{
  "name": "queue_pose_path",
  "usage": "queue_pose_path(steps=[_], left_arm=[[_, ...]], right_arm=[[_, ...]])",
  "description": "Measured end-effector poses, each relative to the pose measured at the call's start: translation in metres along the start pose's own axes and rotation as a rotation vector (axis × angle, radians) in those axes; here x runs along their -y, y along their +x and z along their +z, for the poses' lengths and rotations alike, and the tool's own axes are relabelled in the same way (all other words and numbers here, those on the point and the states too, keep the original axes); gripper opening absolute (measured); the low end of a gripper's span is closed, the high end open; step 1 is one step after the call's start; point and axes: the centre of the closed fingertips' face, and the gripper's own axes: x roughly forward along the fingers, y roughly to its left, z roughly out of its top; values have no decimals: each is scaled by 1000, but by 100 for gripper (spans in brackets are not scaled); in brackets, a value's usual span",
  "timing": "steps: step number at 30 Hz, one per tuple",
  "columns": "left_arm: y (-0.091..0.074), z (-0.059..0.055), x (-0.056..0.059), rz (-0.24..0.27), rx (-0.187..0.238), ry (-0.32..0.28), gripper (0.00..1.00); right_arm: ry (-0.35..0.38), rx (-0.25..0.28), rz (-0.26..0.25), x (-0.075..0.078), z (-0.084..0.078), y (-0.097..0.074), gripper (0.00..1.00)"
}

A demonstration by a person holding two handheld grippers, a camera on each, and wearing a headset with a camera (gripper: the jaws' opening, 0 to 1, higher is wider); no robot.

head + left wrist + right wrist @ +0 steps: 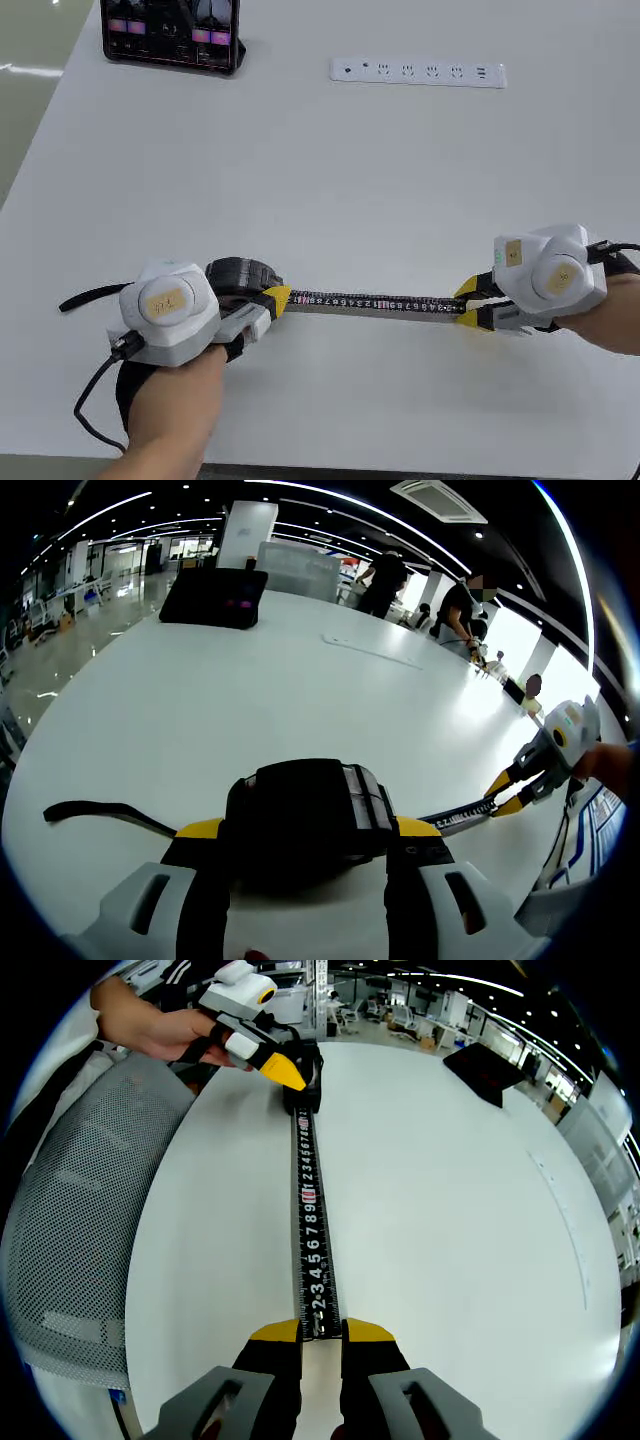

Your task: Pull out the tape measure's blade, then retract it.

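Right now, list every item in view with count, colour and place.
table: 1, white.
tape measure case: 1, black, near left on table.
blade: 1, black with white numbers, drawn out rightward from the case.
strap: 1, black, on table left of the case.
power strip: 1, white, far right on table.
tablet: 1, black, screen lit, far left on table.
mesh chair: 1, grey, beside table.
left gripper: 1, white, yellow tips, shut on the case.
right gripper: 1, same colours, shut on blade's end.
left hand, right hand: holding the grippers.
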Motion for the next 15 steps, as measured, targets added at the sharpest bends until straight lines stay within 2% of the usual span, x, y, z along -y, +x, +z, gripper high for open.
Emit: queue_pose_path(steps=[15], left_arm=[[0,0,0,-7,-3,-15,58]], right_arm=[[-10,16,8,3,14,3,10]])
